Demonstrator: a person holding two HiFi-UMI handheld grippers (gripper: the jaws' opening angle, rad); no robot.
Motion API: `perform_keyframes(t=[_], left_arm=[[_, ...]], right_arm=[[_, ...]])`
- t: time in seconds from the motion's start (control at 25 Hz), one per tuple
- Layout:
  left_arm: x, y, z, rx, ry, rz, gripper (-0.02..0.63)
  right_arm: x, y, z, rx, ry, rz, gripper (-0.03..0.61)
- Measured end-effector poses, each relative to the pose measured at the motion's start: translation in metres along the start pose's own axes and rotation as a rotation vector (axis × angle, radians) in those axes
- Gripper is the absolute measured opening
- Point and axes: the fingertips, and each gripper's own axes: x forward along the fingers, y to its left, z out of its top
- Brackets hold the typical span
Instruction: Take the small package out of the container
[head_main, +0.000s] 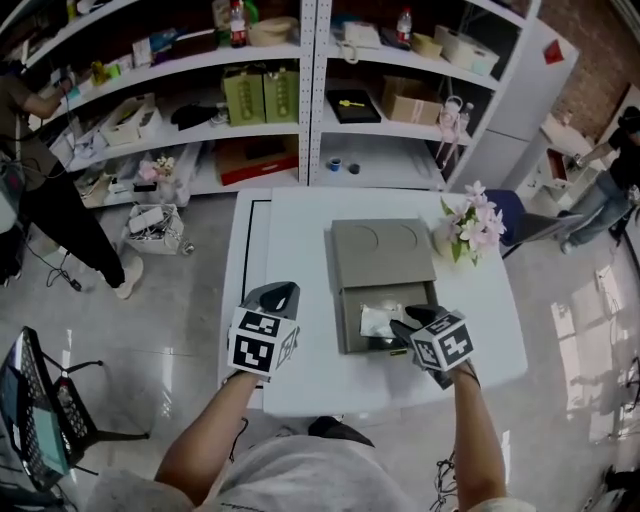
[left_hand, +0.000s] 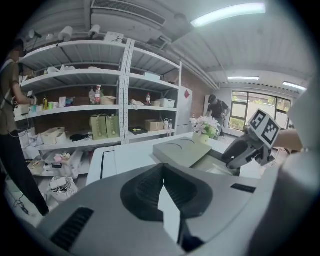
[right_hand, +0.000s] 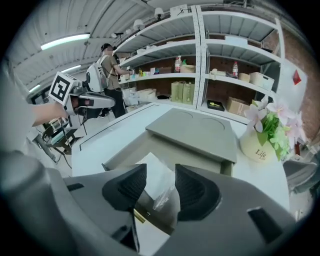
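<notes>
Lettering that reads "Life" sits on the cream vase (right_hand: 260, 146), which holds pink and white flowers near the desk's right edge. The only other print is the black-and-white square markers on each gripper's cube; labels on the shelves (head_main: 260, 62) are too small to read.

The desk (head_main: 290, 230) is smooth, white and rectangular. At its middle lies the container (head_main: 383, 255), a flat matte grey box. Its lid bears two shallow round recesses and is slid toward the far edge, leaving the end nearest the near edge uncovered. The small package (right_hand: 156, 172) lies in that uncovered part. It is a crinkled clear plastic bag with something pale inside; what it holds cannot be made out.

The right gripper (right_hand: 160, 189) hangs over the container's near rim with its ribbed dark jaws apart. The package shows through the gap, with neither pad pressing on it. In the head view this gripper hides the container's near right corner.

The left gripper (left_hand: 166, 200) is held over the desk's near left corner, jaws together on nothing.
</notes>
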Motion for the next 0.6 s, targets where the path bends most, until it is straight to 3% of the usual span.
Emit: perform_keyframes(t=[0.6], left_arm=[[0.022,0.015,-0.003,-0.044,0.018,0.057,0.003]], right_arm=[[0.037,-0.008,-0.017,-0.095,0.182,0.124,0.178]])
